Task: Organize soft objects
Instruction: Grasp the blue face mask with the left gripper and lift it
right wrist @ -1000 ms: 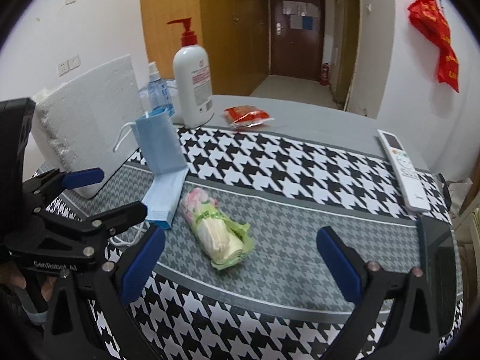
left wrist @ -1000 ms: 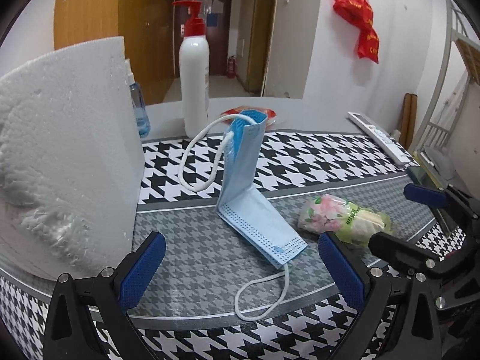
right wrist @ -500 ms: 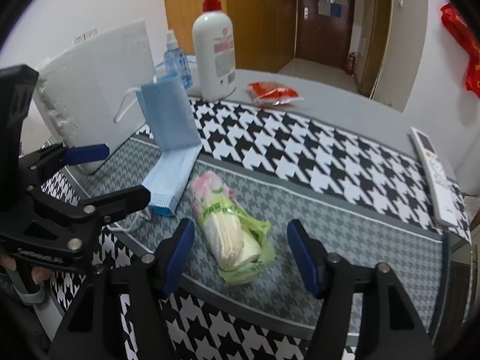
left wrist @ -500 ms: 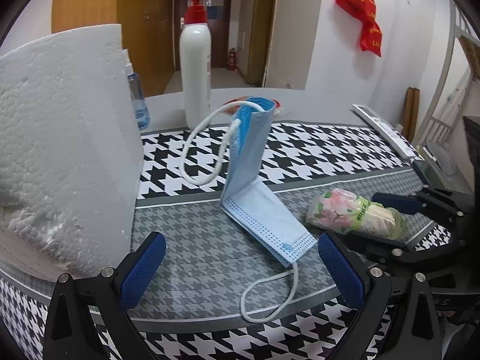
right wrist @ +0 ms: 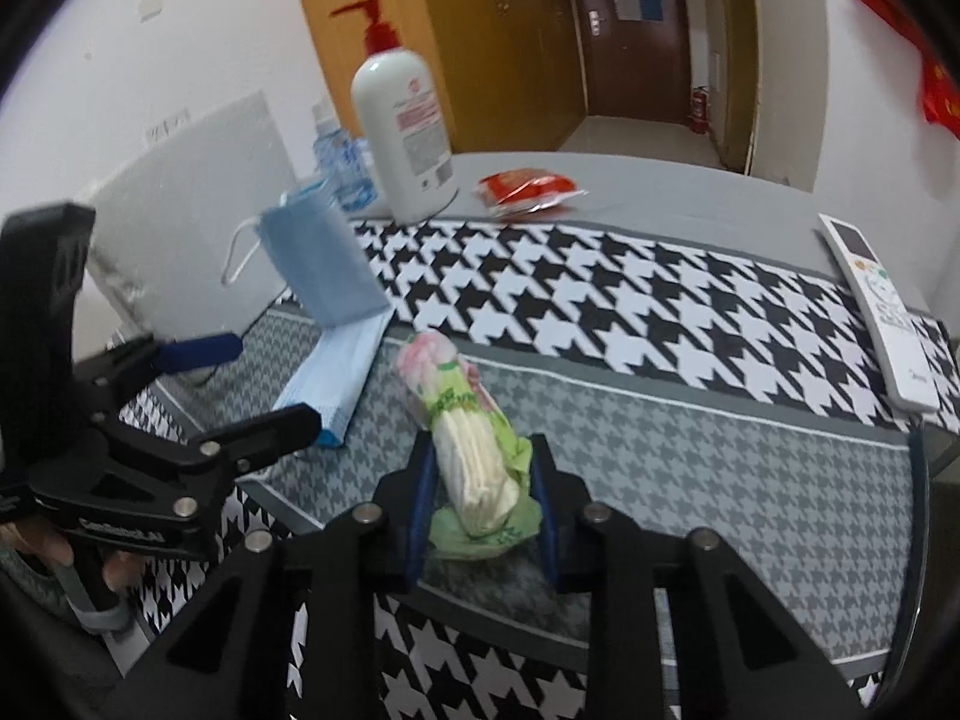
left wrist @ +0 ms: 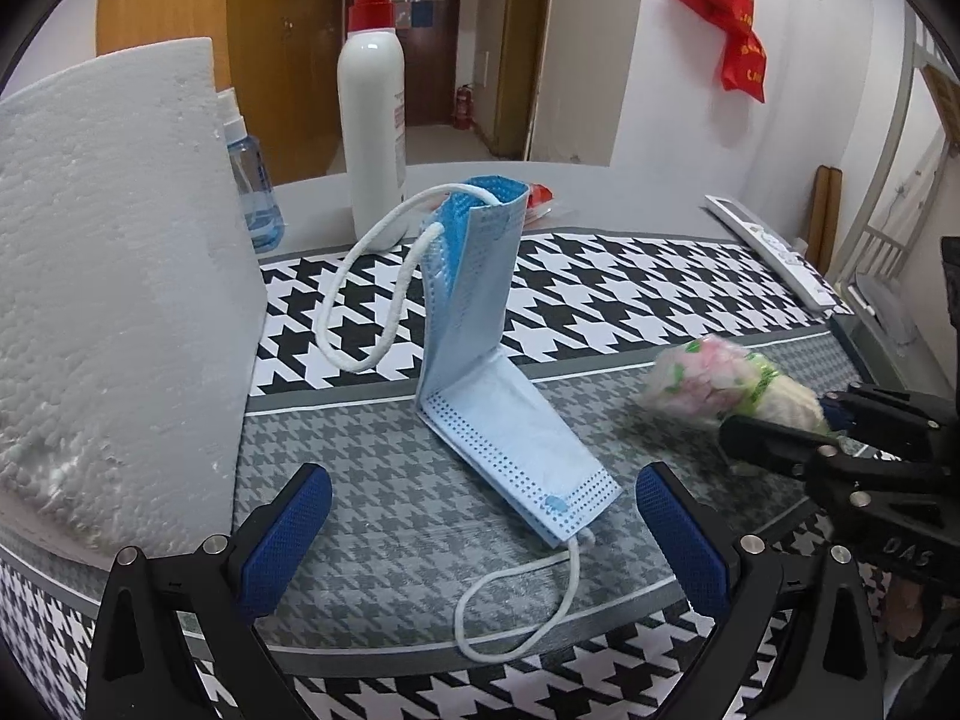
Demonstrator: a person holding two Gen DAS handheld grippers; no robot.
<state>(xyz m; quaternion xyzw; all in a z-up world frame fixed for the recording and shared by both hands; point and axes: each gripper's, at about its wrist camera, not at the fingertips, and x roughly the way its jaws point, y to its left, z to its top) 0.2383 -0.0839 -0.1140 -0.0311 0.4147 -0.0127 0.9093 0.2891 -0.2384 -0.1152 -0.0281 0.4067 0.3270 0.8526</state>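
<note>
Your right tool had closed in over the last half second: its 2 blue-padded fingers, spread wide a moment earlier, now pressed against both sides of the soft rolled packet in its green and pink floral plastic wrap, gripping its near, pale end. The packet's pink end looked blurred in the left view, so I judged it was just starting to move or lift off the desk. Your left tool had stayed wide open, holding nothing, hovering just short of the folded light-blue face mask with white ear loops, which stood half upright on the houndstooth cloth beside the white foam block. So 1 soft item was secured; the mask remained untouched.
</note>
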